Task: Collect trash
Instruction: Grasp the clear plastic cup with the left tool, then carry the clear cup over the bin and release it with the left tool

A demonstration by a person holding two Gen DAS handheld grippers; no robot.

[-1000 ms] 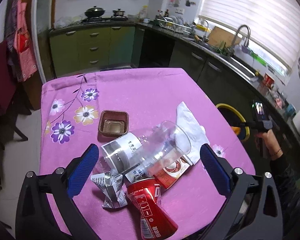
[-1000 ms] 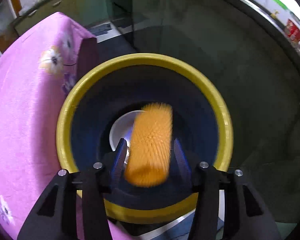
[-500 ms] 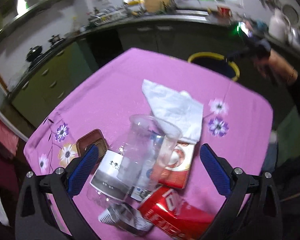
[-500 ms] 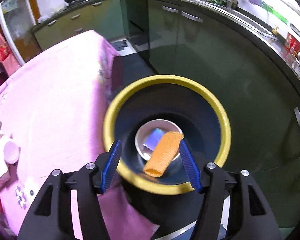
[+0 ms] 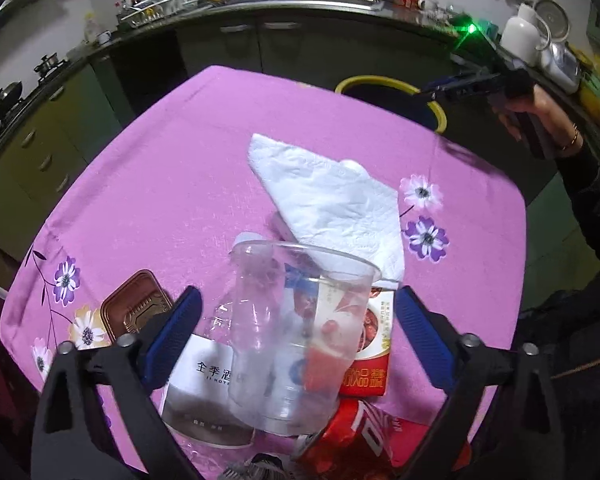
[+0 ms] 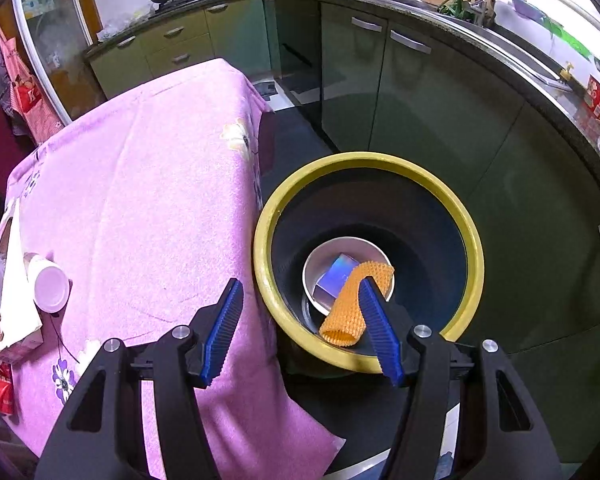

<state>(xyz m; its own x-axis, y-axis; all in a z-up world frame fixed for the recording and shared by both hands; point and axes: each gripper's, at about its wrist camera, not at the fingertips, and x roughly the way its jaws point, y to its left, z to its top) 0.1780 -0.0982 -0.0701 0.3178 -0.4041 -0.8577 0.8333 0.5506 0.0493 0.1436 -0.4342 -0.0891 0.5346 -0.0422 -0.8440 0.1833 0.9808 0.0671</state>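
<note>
In the left wrist view my left gripper [image 5: 298, 296] straddles a clear plastic cup [image 5: 300, 320] lying on the trash pile. Its jaws are closing, with a small gap still showing at each pad. Under the cup lie a clear bottle with a white label [image 5: 204, 372], a red-and-white packet [image 5: 368, 344] and a red can [image 5: 360, 440]. A white tissue [image 5: 332, 200] lies just beyond. My right gripper [image 6: 300, 284] is open and empty above the near rim of the yellow-rimmed bin [image 6: 364, 160]. An orange foam sleeve [image 6: 348, 304] rests inside the bin.
A brown plastic tray [image 5: 136, 312] sits left of the pile on the pink flowered tablecloth [image 5: 172, 168]. The bin also holds a white bowl [image 6: 340, 248] and a bluish box [image 6: 336, 276]. Green kitchen cabinets [image 6: 440, 120] curve close behind the bin.
The right gripper let go of the orange sleeve, which dropped into the bin, then rose and drew back. The left gripper rolled, came down over the cup, and its jaws narrowed.
</note>
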